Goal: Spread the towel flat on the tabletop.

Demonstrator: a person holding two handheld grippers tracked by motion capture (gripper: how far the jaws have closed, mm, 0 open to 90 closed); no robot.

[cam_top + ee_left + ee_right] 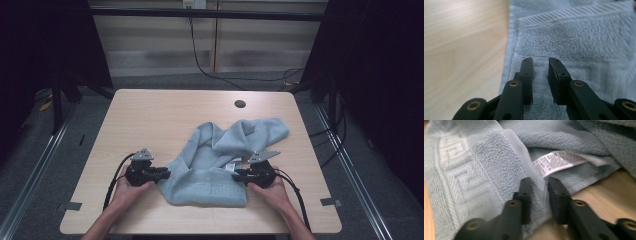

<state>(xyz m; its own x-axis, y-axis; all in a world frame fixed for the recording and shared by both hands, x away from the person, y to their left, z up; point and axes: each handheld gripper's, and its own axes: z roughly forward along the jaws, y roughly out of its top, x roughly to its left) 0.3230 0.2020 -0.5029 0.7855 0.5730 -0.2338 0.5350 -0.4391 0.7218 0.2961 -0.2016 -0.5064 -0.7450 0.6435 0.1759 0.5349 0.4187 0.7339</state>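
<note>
Lying crumpled on the wooden table, the light blue towel spreads from the middle toward the near edge, with one bunched end running off toward 1 o'clock. The left gripper meets the towel's near left corner, at about 9 o'clock of the cloth, and the left gripper view shows its jaws narrowly apart with the hem lying in the gap; the pads do not seem to press yet. The right gripper is at the near right corner, at about 3 o'clock, and its jaws are closed on a thick fold of the border, just under the white care label. The towel is soft, light terry cloth, so it will sag and drape as soon as it is lifted, and it will not slip easily. The woven band along the edge is firmer, so the corners there are probably the best places to take hold.
</note>
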